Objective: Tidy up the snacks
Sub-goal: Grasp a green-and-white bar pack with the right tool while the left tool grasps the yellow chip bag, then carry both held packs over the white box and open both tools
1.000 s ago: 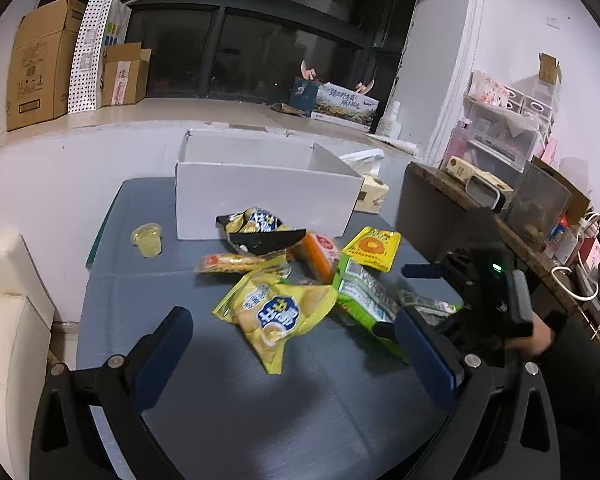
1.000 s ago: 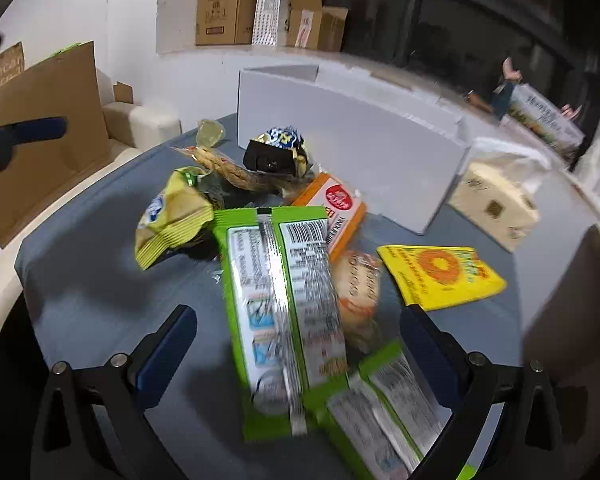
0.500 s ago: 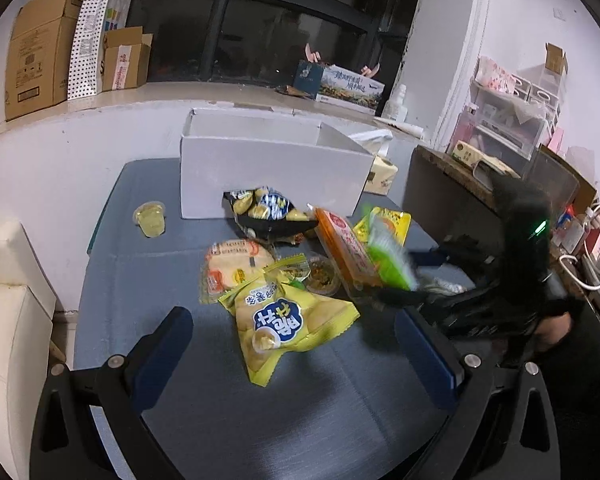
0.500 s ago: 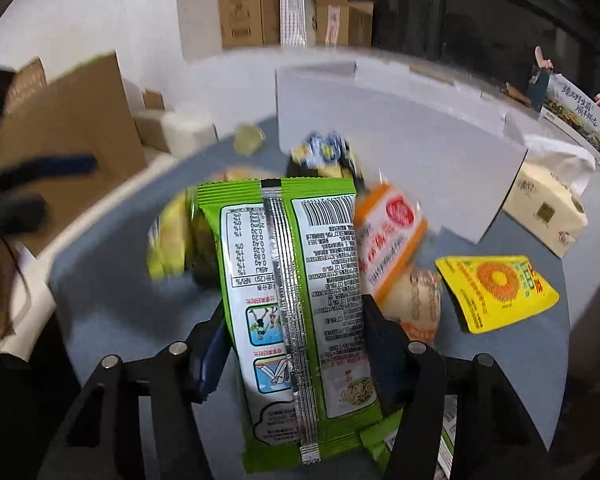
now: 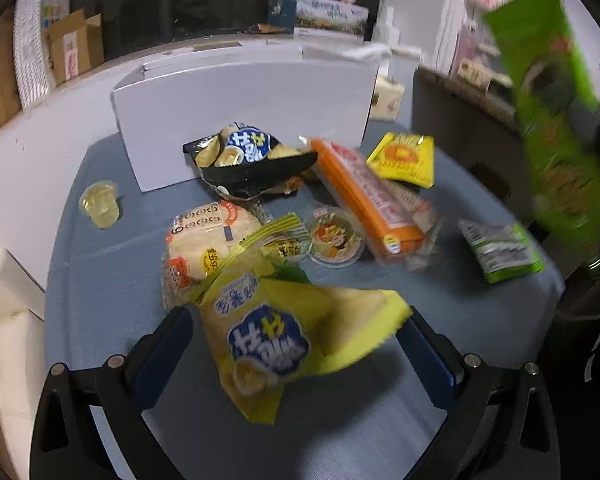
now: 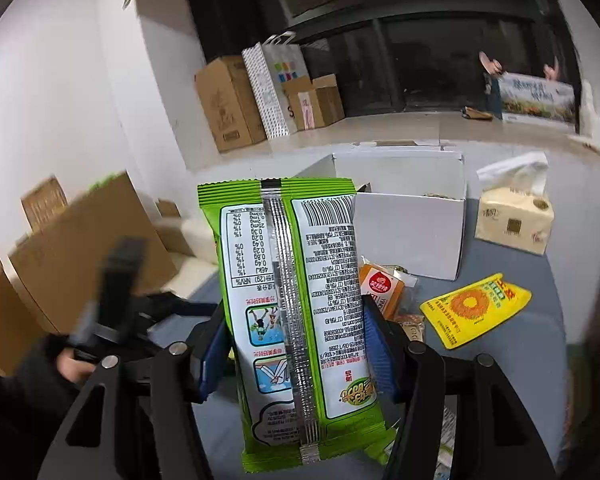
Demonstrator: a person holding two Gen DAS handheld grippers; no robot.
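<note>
My right gripper (image 6: 296, 354) is shut on a green snack packet (image 6: 296, 300) and holds it upright in the air, back side toward the camera; the packet also shows at the right of the left wrist view (image 5: 556, 92). My left gripper (image 5: 296, 344) is open, its fingers either side of a yellow chip bag (image 5: 284, 340) lying on the blue table (image 5: 380, 420). A white open box (image 5: 244, 92) stands at the back of the table; it also shows in the right wrist view (image 6: 412, 224).
On the table lie a black chip bag (image 5: 248, 160), an orange packet (image 5: 368, 200), a yellow sunflower packet (image 5: 406, 156), a rice cracker pack (image 5: 204, 240), two jelly cups (image 5: 100, 204) (image 5: 334, 236) and a small green packet (image 5: 500, 248). A tissue pack (image 6: 514, 220) stands right of the box.
My right gripper has lifted the green packet high above the table. My left gripper has moved forward and down so its fingers flank the yellow chip bag.
</note>
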